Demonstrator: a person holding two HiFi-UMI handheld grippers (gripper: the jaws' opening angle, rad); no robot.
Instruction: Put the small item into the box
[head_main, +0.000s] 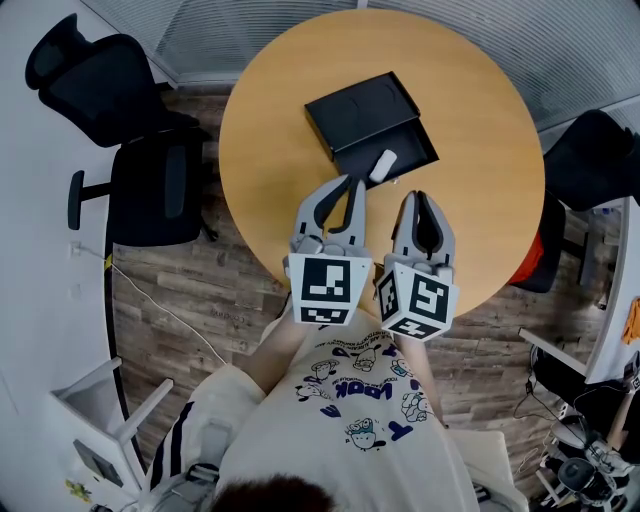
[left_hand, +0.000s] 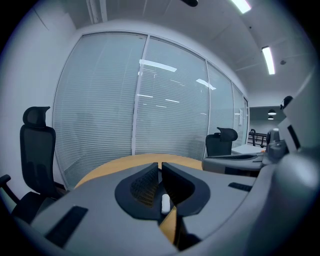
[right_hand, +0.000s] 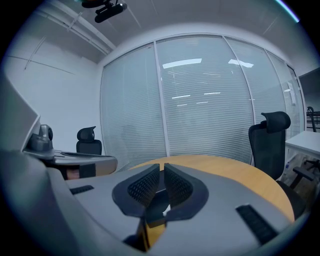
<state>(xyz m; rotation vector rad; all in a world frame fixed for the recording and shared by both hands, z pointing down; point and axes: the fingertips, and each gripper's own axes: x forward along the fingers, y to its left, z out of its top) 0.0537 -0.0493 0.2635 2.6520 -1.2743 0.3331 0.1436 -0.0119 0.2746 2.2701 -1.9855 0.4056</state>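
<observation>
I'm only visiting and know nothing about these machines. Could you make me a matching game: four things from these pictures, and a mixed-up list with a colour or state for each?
Things:
1. table
2. box
3. small item
4. left gripper

Descriptions:
A. white, lying at the box's near edge
B. jaws together, nothing held
C. round, light wood
D. black, flat, resting on the table

Pairs: 1-C; 2-D; 3-A; 4-B
</observation>
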